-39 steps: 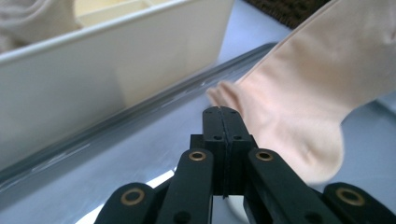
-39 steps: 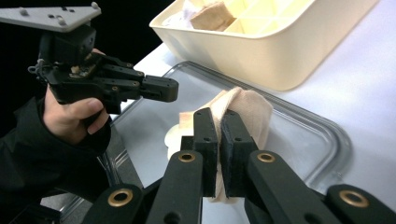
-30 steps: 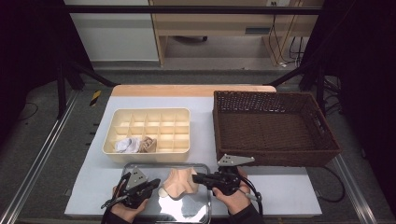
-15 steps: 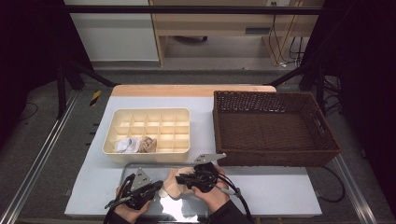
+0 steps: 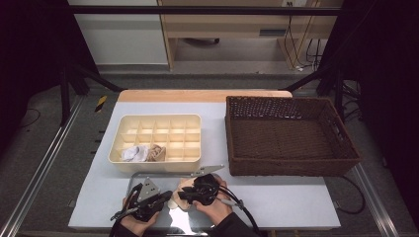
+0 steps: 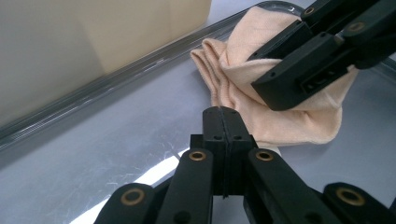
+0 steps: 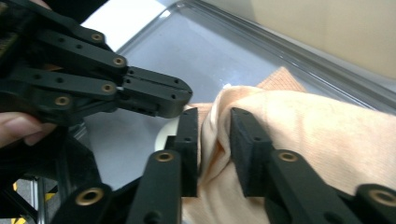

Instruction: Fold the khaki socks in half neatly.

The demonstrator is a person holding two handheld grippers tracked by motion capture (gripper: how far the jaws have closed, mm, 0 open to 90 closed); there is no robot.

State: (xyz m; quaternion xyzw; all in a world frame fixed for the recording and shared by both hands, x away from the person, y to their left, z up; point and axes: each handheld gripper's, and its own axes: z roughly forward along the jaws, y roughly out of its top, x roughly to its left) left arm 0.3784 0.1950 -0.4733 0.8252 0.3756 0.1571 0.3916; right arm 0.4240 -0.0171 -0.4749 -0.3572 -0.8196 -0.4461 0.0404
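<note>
A peach cloth (image 5: pixel 184 183) (image 6: pixel 299 123) (image 7: pixel 317 126) lies bunched on a shiny metal tray (image 5: pixel 132 177) (image 6: pixel 116 130) at the table's front edge. My right gripper (image 5: pixel 185 194) (image 7: pixel 212 114) stands over it, and its jaws have just been opening. They are parted, with a fold of the cloth loose between them. My left gripper (image 5: pixel 168 195) (image 6: pixel 222 112) is shut, its tip against the cloth's near edge, and I see no cloth between its pads. The two grippers nearly meet tip to tip: the left gripper (image 7: pixel 184 98) shows ahead of my right jaws and the right gripper (image 6: pixel 264 70) ahead of my left.
Behind the tray stands a cream compartment box (image 5: pixel 163 133) holding a crumpled white cloth (image 5: pixel 134 153) and a brown one (image 5: pixel 157 153). A dark wicker basket (image 5: pixel 291 136) stands at the right. The white tabletop (image 5: pixel 296 197) extends to the right of the hands.
My right gripper has moved left across the tray toward the left gripper, bunching the cloth that lay spread between them. The left gripper has stayed in place.
</note>
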